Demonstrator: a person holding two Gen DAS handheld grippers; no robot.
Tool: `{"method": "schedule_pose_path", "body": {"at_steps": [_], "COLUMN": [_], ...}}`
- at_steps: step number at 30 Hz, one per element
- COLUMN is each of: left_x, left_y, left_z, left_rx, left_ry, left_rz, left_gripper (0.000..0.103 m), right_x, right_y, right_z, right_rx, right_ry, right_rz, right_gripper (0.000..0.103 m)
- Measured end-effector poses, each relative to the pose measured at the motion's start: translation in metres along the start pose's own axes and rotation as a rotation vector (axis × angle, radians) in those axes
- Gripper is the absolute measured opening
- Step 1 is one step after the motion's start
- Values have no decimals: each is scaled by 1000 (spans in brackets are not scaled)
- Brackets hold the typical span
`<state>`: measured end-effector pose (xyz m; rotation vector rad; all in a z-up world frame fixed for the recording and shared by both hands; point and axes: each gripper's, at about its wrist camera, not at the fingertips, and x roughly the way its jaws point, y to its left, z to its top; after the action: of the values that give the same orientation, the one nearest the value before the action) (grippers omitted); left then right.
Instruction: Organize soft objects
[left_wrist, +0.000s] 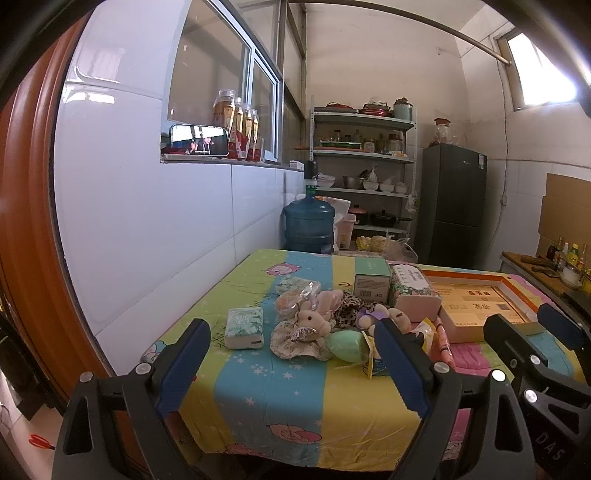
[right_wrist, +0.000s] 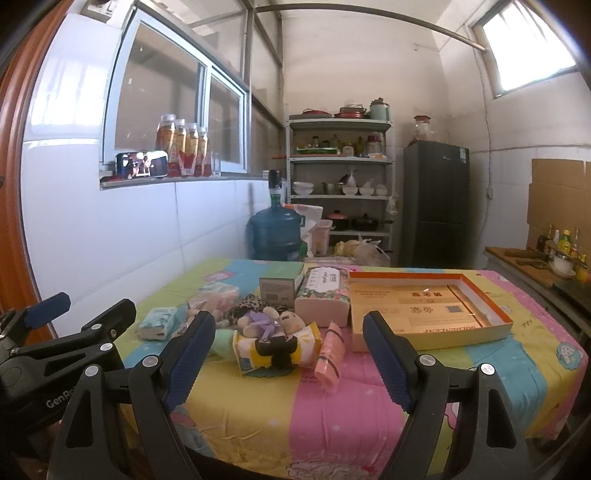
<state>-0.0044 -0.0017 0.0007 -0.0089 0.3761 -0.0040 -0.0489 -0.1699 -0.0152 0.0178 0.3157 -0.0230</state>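
Both grippers held off the near edge of the table (right_wrist: 258, 424), jaws spread wide, nothing between them: left gripper (left_wrist: 291, 365), right gripper (right_wrist: 288, 354). No contact with anything yet.

Soft things heaped mid-table, toward the left half, touching or overlapping one another. The shallow orange-rimmed box (right_wrist: 498, 314) lies open toward the right edge, just beside the heap; likely the place to put them.

Handling, judged:
- Plush rabbit (left_wrist: 314, 321): light, squashy, won't slip. Pinch across the body, not an ear.
- Small plush bears (right_wrist: 273, 319): same; they rest on the yellow snack packet (right_wrist: 258, 350), so lifting one may drag the packet.
- Pale green soft lump (left_wrist: 347, 345): rounded, may roll out of the jaws; take it across the middle.
- Tissue packs: film-wrapped, compressible, a bit slick. Grip the short sides.
- Pink bundle (right_wrist: 328, 358): limp, will droop.

Count:
- plush rabbit: 1
- plush bears: 2, tied as a pair, I think; partly hidden
- small tissue pack at left (left_wrist: 244, 328): 1
- large floral tissue pack (right_wrist: 322, 295): 1
- green carton (left_wrist: 372, 280): 1
- leopard-print cloth (left_wrist: 349, 310): 1
- clear bag of buns (left_wrist: 295, 299): 1
- orange-rimmed box: 1
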Motion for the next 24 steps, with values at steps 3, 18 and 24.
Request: {"method": "schedule_pose_path", "body": {"at_steps": [3,18,24], "left_x": [0,-1,-2], "left_y": [1,0,0], "left_z": [0,0,0], "left_rx": [-1,-3,-5], "left_ry": [-1,-1,0], "left_rz": [-1,-2,-6], "left_gripper": [91,91,91], "right_x": [-2,-5,-6], "right_y": [3,10,10], "right_z": [1,1,1], "right_rx": [1,-2,-4], "right_ry": [1,0,-1], "right_rz": [1,5,5], "right_gripper": [83,83,83]}}
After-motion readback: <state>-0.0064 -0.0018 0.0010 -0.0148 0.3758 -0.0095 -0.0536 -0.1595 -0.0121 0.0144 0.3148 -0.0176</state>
